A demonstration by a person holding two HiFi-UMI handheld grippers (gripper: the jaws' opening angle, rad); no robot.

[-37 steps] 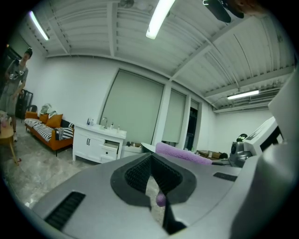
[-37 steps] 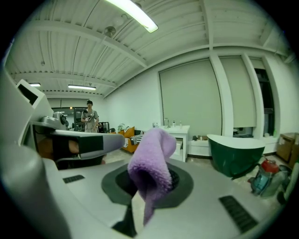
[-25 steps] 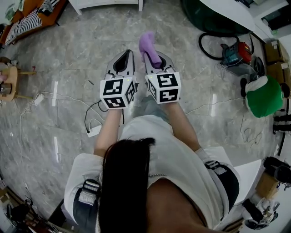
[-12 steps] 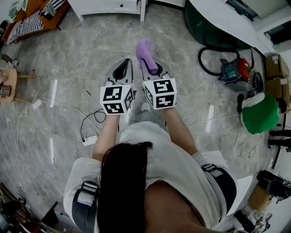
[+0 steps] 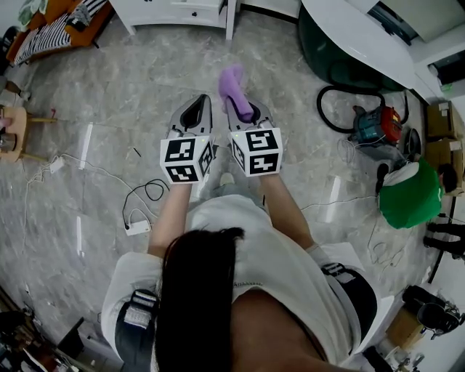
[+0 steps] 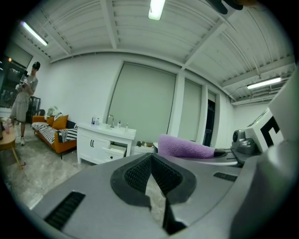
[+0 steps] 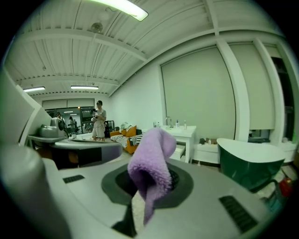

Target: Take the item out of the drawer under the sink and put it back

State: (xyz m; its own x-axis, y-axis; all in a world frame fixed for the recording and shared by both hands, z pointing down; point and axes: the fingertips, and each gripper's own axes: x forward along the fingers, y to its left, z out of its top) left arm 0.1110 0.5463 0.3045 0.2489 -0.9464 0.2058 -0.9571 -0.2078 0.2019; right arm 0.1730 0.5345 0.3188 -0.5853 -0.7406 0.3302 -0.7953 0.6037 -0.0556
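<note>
My right gripper [image 5: 242, 109] is shut on a purple cloth [image 5: 234, 89], which sticks up out of the jaws and droops over them [image 7: 152, 163]. To its left, my left gripper [image 5: 195, 107] is shut with nothing in it; the cloth [image 6: 184, 148] shows at its right. Both are held side by side at waist height over the marble floor. Ahead stands the white sink cabinet [image 5: 174, 9], with one drawer [image 6: 117, 150] pulled out under the sink. From the right gripper view the cabinet [image 7: 184, 135] is still some way off.
A dark green tub [image 5: 330, 40] stands at the right, with a red and teal vacuum cleaner [image 5: 378, 120] and a green bag [image 5: 410, 195] nearer. A power strip and cable [image 5: 134, 227] lie at the left. An orange sofa [image 5: 51, 33] and a small table [image 5: 14, 134] are far left. A person [image 6: 25, 100] stands by the sofa.
The person has walked forward: the cabinet has come further into view at the top and the floor items have slid back. Both grippers keep their pose and the cloth stays held.
</note>
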